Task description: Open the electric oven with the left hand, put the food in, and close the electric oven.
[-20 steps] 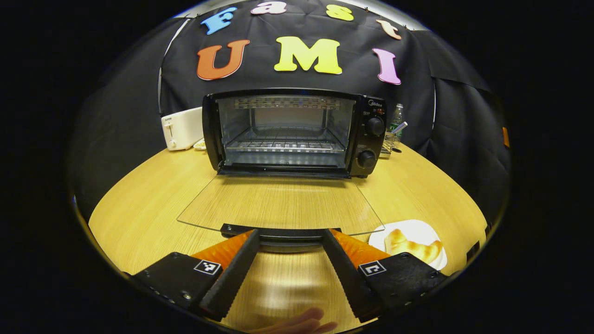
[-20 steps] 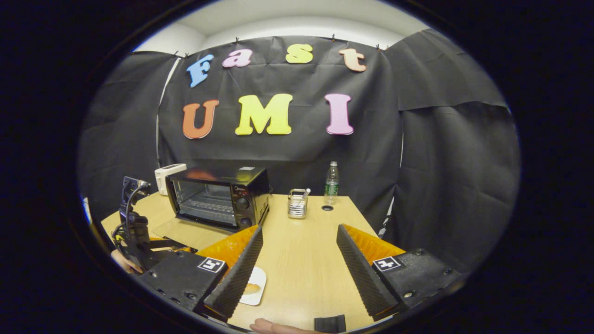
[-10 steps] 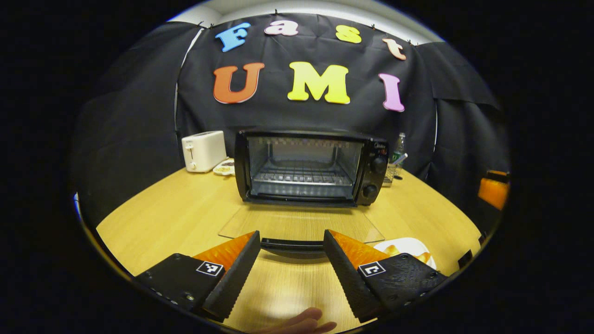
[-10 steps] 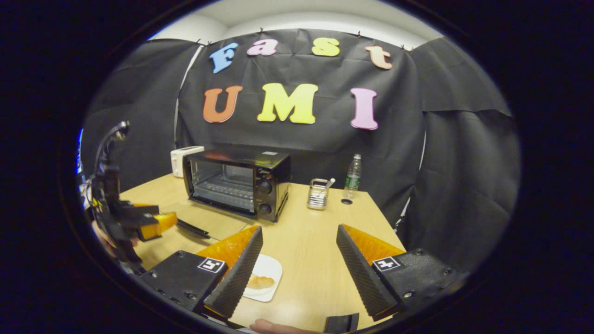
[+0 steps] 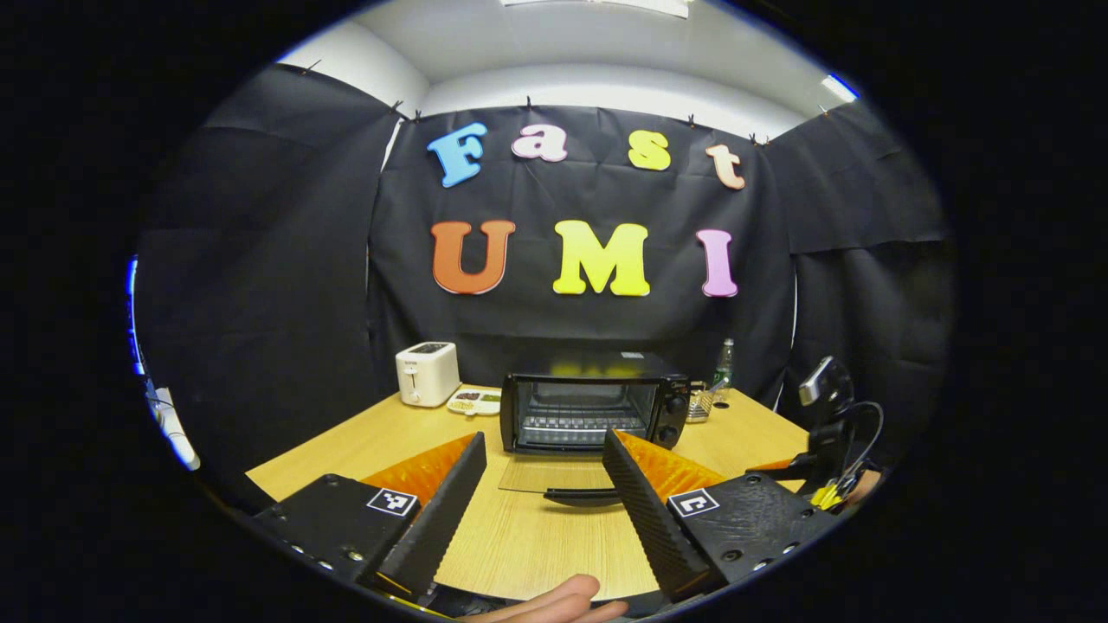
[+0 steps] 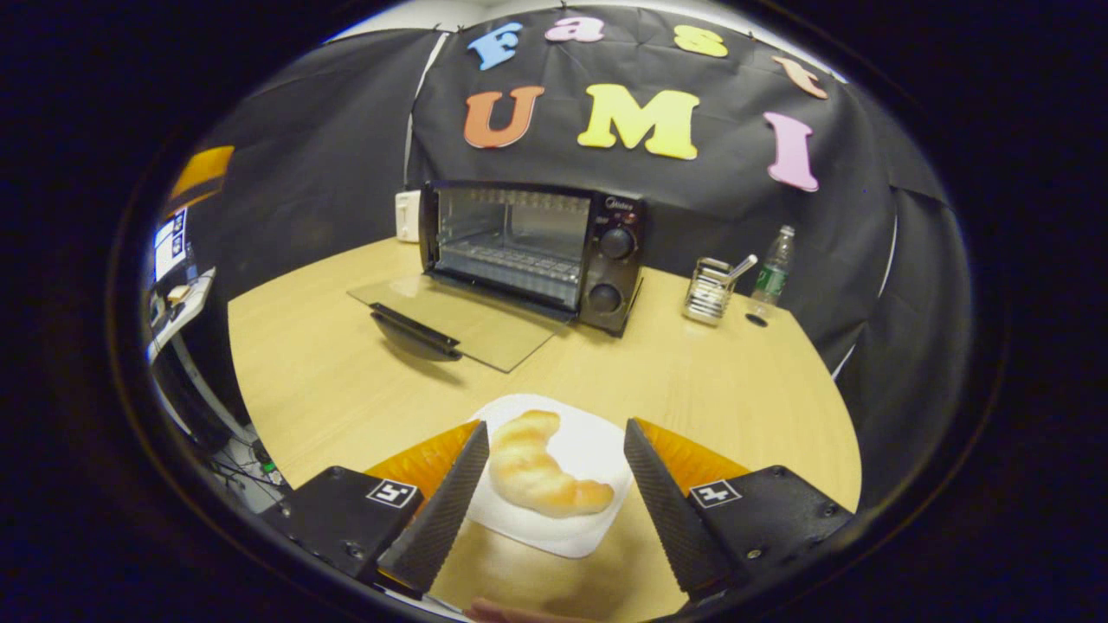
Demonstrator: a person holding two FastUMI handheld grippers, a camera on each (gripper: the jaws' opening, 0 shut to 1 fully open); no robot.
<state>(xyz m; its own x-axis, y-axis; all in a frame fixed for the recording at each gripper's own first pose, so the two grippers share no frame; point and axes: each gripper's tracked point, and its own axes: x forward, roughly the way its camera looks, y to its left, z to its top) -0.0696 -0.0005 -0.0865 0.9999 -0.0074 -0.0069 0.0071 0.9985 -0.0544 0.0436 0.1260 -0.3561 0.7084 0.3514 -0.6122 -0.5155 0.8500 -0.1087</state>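
Oven (image 6: 532, 247) door (image 6: 459, 320) is down flat on the counter (image 6: 692, 389), so opening looks done; loading and closing are left. Croissant (image 6: 537, 472) sits on a white plate (image 6: 597, 450) near the front edge, between the right gripper (image 6: 554, 484) fingers, which are wide apart w/ nothing held. Left gripper (image 5: 541, 484) is also spread, empty, well back from the oven. Wood-grain counter, black cloth walls; toaster (image 5: 427, 372) far left, bottle (image 6: 773, 268) far right.

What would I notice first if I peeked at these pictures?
Probably the croissant on its white plate, sitting right between the open fingers of the right gripper. Behind it, the black oven stands with its glass door folded flat onto the wooden table. The left gripper is open too, away from the door.
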